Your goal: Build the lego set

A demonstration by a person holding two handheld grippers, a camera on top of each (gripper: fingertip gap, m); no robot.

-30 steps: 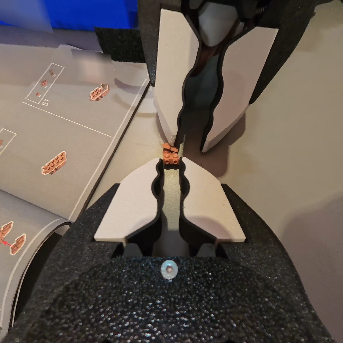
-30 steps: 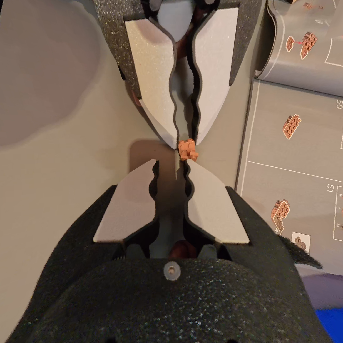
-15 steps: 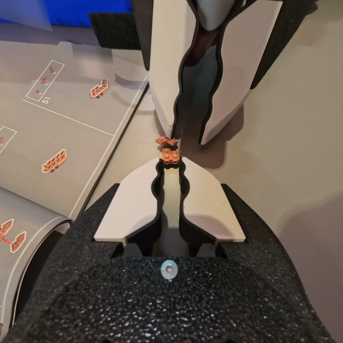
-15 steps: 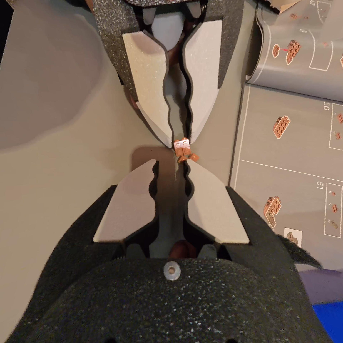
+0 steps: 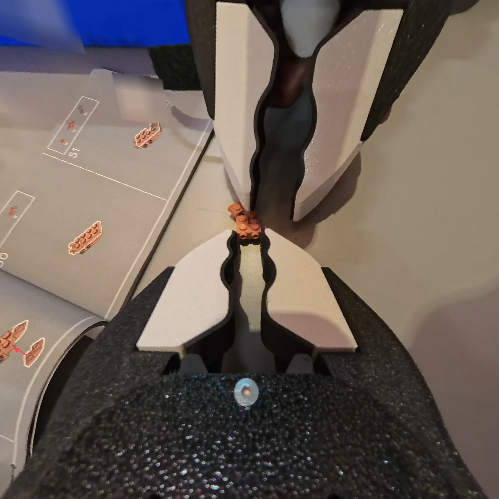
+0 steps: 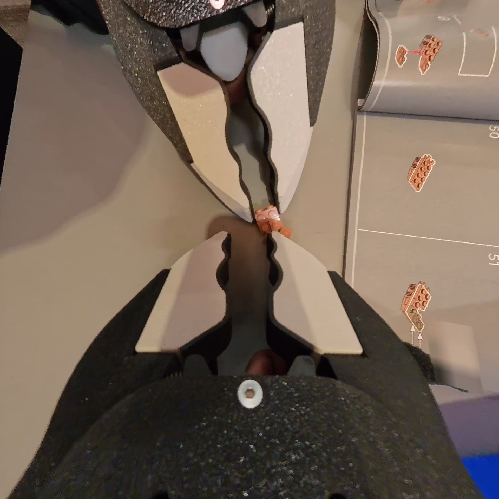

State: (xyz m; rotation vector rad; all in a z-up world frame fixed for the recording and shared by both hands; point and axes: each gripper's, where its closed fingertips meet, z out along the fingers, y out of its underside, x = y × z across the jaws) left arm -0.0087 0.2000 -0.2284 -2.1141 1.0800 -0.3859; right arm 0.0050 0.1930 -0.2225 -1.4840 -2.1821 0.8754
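A small orange studded plastic brick (image 5: 248, 229) is pinched by the left gripper (image 5: 249, 237); the right gripper (image 6: 248, 237) is spread wide, one fingertip (image 6: 272, 241) touching a smaller orange plate piece (image 6: 280, 229) beside an open grey instruction booklet (image 6: 421, 216) on the beige table (image 6: 81, 216).

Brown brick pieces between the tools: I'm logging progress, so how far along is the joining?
Done: the left tool grips the brown brick. In hand: the small brown plate leans on the brick's far edge, beside one fingertip of the open right tool. Left: the plate does not look seated flat.
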